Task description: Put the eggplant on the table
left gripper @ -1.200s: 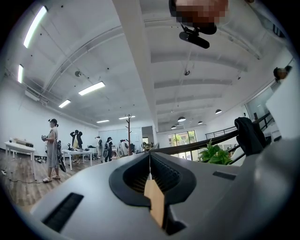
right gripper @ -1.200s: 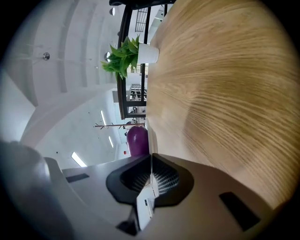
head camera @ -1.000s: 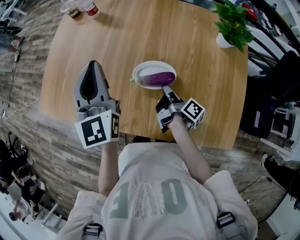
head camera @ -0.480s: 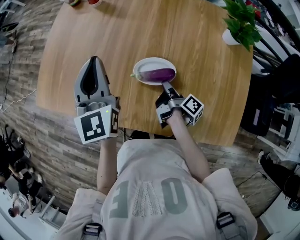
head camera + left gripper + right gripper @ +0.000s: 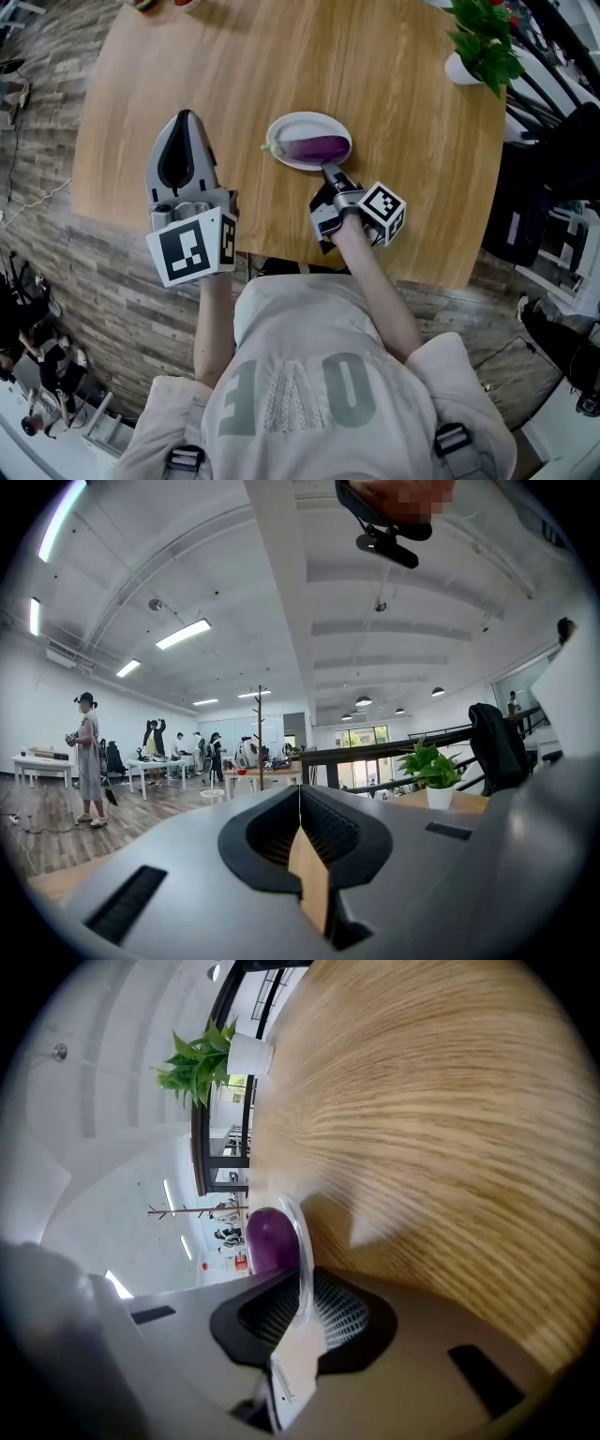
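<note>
A purple eggplant (image 5: 317, 147) lies on a white oval plate (image 5: 286, 131) on the wooden table (image 5: 375, 75). My right gripper (image 5: 328, 170) reaches the plate's near rim from the table's front edge. In the right gripper view the plate's rim (image 5: 304, 1241) runs between the pads, with the eggplant (image 5: 270, 1239) just beyond. Those jaws are opening, still thinly pinched on the rim. My left gripper (image 5: 185, 117) hovers to the left of the plate, pointing level, its jaws (image 5: 300, 794) shut with nothing between them.
A potted green plant (image 5: 483, 42) stands at the table's far right corner. Small red and white items (image 5: 155, 4) sit at the far left edge. A dark chair (image 5: 553, 159) stands right of the table. People stand far off in the room.
Both grippers have sunk a little toward the table. The plate with the eggplant has come down with the right gripper.
</note>
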A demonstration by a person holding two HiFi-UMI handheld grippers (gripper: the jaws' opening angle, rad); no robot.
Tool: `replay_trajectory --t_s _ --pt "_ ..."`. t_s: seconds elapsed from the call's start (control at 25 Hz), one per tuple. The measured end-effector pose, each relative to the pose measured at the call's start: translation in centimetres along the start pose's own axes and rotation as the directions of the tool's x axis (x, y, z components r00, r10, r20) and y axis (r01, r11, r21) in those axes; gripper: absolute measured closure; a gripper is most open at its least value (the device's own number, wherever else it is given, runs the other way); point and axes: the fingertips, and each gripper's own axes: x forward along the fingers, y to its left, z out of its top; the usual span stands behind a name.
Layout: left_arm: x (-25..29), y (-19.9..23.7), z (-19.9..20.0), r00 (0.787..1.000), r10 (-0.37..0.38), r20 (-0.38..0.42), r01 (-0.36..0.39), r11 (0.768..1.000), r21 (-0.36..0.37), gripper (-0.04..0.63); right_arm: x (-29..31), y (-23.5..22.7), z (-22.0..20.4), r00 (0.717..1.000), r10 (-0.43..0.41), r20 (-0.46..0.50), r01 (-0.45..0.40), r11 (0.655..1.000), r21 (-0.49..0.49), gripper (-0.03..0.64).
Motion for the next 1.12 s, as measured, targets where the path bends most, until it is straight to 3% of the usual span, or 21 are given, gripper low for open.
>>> replay_trajectory --t_s 0.32,0.56,0.72,0.84,0.96,1.04,1.12 --pt "-0.1 0.2 0.4 1.000 -0.001 0.016 0.002 1.000 -0.015 0.587 -0.8 0.4 -0.8 0.999 -0.033 0.009 0.033 0.999 0.038 0.429" --pt "-0.4 -0.5 1.2 0.999 -0.015 0.046 0.017 0.999 -0.030 0.587 -3.7 0.3 -0.9 0.997 -0.072 0.034 0.069 0.995 0.077 0.405" --pt "-0.3 -0.8 1.8 0.997 -0.024 0.067 0.027 0.999 -0.046 0.586 -5.9 2.4 1.1 0.993 -0.052 0.109 0.046 0.997 0.058 0.405" --pt "-1.0 -0.5 2.6 0.996 -0.028 0.090 0.033 0.998 -0.054 0.588 -7.6 6.0 3.1 0.979 0.001 0.202 0.014 0.997 -0.073 0.405" --pt "-1.5 -0.8 3.7 0.993 -0.031 0.116 0.038 0.997 -0.061 0.587 -9.8 11.3 5.6 0.947 0.100 0.306 -0.016 0.964 -0.266 0.407" --pt "-1.7 -1.2 4.5 0.990 -0.034 0.136 0.043 0.997 -0.062 0.588 -11.7 15.1 6.9 0.908 0.176 0.380 0.007 0.901 -0.434 0.408" --pt "-2.0 -1.6 5.4 0.987 -0.038 0.156 0.048 0.997 -0.062 0.587 -13.7 18.9 7.4 0.860 0.260 0.439 0.066 0.796 -0.602 0.410"
